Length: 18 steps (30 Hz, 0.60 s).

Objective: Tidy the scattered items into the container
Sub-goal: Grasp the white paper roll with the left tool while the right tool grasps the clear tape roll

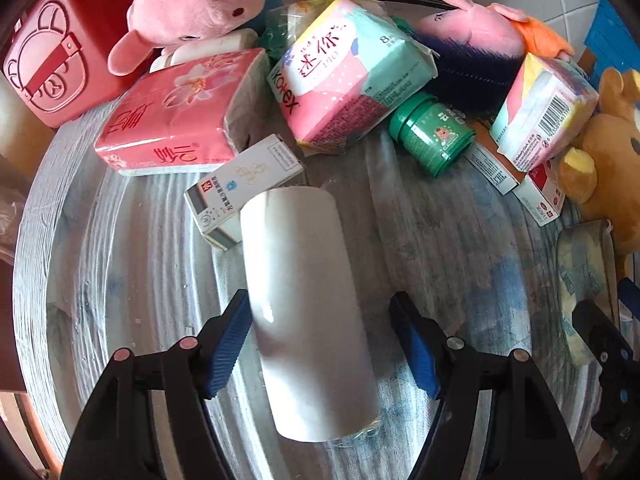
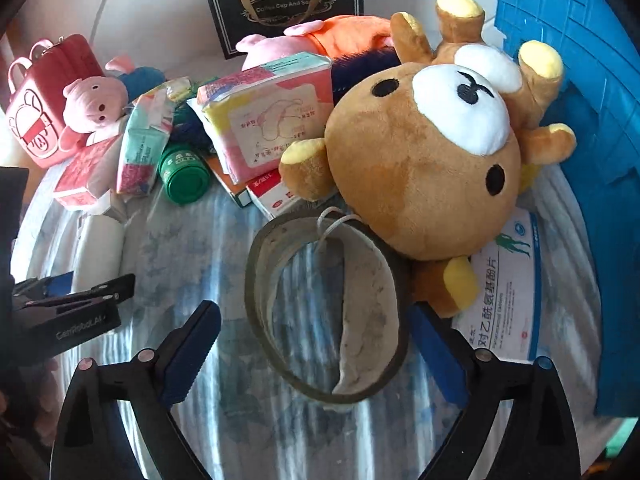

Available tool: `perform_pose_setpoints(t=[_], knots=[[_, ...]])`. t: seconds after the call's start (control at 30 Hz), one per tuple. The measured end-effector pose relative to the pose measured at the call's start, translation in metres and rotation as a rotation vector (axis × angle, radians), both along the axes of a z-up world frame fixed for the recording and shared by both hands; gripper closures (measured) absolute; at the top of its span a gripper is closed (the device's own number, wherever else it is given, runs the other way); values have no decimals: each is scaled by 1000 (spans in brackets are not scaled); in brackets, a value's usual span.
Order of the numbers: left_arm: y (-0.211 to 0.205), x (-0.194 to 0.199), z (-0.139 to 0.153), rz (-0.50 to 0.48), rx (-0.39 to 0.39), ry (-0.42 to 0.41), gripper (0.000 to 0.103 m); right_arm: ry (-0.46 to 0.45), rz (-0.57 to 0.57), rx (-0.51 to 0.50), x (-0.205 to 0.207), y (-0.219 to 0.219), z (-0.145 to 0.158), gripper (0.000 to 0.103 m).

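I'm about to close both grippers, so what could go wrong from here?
1. The left gripper straddles the smooth white roll near one end; it may pivot or slip.
2. The tape ring between the right gripper fingers leans against the brown plush bear, so lifting could drag the bear.

The pad packet (image 1: 344, 76) at twelve o'clock in the left view reads "Kotex" and "8". The black gift bag (image 2: 286, 4) at twelve o'clock in the right view says "Coffee Cup And". The other tool (image 2: 64, 316) at nine o'clock bears "GenRobot.AI". The tablet box (image 2: 504, 288) at four o'clock carries Chinese print.
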<state>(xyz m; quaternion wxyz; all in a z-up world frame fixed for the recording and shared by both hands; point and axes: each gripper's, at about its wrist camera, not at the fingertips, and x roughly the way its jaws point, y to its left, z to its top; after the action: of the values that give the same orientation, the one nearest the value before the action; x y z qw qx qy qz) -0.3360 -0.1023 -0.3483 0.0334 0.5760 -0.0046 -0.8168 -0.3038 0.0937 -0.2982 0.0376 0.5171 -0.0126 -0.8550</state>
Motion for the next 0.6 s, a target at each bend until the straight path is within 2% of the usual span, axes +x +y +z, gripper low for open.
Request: perform_pose_setpoints(t=[0.07, 0.1, 0.13, 0.27, 0.43, 0.5, 0.6], knots=[[3, 1, 1, -10, -3, 4, 35, -22, -6, -8, -7, 4, -8, 6], [5, 2, 2, -19, -11, 10, 44, -27, -11, -22, -8, 7, -11, 8], [7, 4, 4, -32, -14, 15, 51, -30, -4, -39, -7, 8, -11, 21], [14, 11, 4, -67, 10, 10, 51, -59, 91, -77, 5, -4, -8, 24], [17, 14, 1, -54, 5, 20, 51, -55, 86, -71, 9, -5, -12, 21], [19, 17, 0, -64, 11, 23, 55, -52, 82, -67, 11, -3, -13, 21], [22, 25, 2, -70, 19, 28, 55, -54, 93, -55, 15, -4, -14, 26]])
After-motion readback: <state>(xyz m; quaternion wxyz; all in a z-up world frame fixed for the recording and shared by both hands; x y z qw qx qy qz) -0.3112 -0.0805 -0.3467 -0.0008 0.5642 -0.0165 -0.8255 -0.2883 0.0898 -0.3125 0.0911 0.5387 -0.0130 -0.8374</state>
